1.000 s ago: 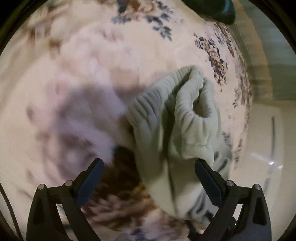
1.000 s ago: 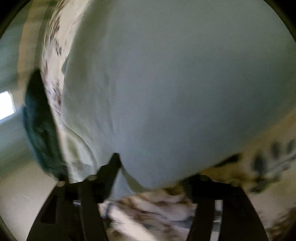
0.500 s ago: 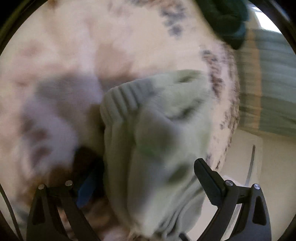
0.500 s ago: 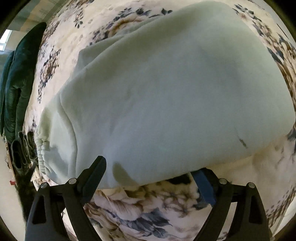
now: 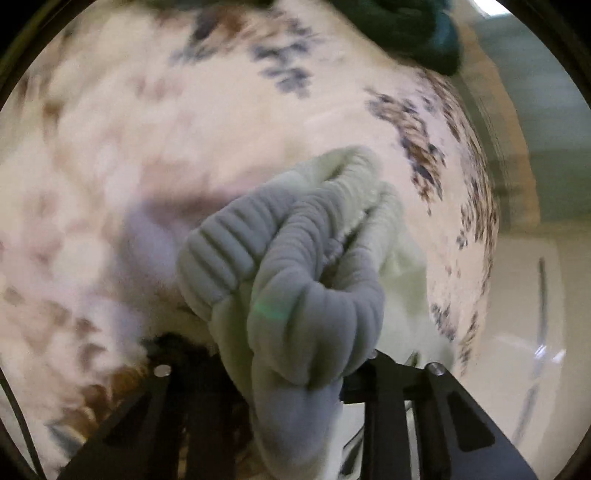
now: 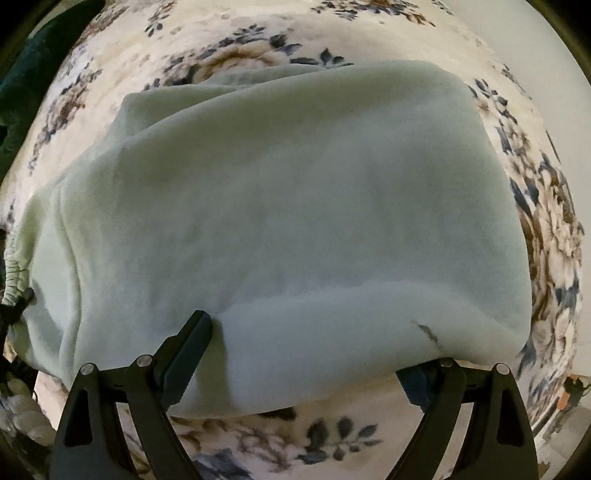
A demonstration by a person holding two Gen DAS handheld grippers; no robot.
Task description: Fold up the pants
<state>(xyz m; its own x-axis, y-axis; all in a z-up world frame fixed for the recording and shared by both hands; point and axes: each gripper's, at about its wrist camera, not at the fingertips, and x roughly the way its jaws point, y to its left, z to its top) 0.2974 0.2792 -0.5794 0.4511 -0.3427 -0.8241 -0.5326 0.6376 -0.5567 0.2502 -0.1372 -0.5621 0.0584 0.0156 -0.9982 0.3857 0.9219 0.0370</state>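
left gripper [image 5: 295, 369]: jaws just closed, clenched on ribbed waistband of pants [image 5: 295, 266] | right gripper [image 6: 303, 354]: jaws released, spread wide over folded pants [image 6: 280, 206] | floral bedspread [image 6: 258, 435] beneath

**A flower-printed bed in a pale room**

A bed cover [image 6: 373, 44] printed with brown and blue-grey flowers on cream fills most of both views. At the cover's far edge in the left wrist view lies a heap of dark green cloth [image 5: 402, 33]; the same dark cloth shows at the cover's upper left edge in the right wrist view. Beyond the cover's right edge, a glossy cream floor [image 5: 524, 332] reflects light, and above it stands a pale grey-green wall [image 5: 546, 122]. A bright patch of light [image 5: 491, 5] sits just beside the dark cloth.
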